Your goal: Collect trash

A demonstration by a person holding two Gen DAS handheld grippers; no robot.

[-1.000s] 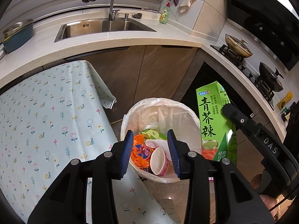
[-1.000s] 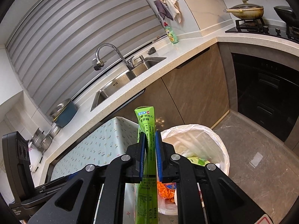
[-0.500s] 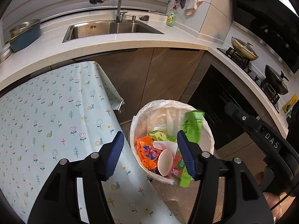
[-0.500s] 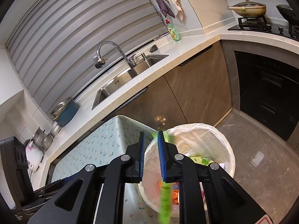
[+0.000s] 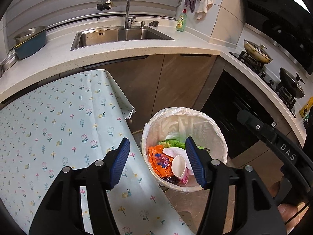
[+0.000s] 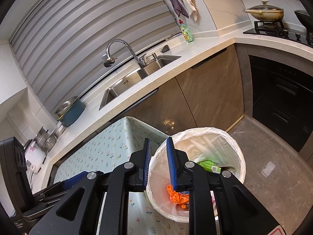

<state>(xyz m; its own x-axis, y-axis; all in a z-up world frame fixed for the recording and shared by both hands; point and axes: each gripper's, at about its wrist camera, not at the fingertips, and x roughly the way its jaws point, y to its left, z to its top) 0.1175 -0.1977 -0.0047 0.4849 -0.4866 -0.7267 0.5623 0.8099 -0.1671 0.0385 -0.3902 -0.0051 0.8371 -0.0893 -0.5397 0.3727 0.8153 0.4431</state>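
A round bin lined with a white bag (image 5: 213, 121) (image 6: 232, 143) stands on the floor beside the table. Inside lie a green carton (image 5: 176, 143) (image 6: 208, 165), an orange wrapper (image 5: 158, 160) (image 6: 176, 194), a white paper cup (image 5: 179, 167) and a white tissue. My left gripper (image 5: 156, 162) hangs open above the bin's near rim with nothing between its blue pads. The right gripper (image 6: 158, 164) hovers over the bin's left rim; its jaws are opening, a narrow gap between them, and they hold nothing.
A table with a floral cloth (image 5: 58, 129) (image 6: 109, 146) sits left of the bin. Behind runs a counter with a sink (image 5: 119, 35), a faucet, a soap bottle (image 5: 181, 20) and a blue pot (image 5: 29, 41). A stove with pans (image 5: 258, 52) and a dark oven stand right.
The green carton left the right gripper and fell into the bin, where it now lies flat. The right jaws have parted slightly. The left jaws have spread wider.
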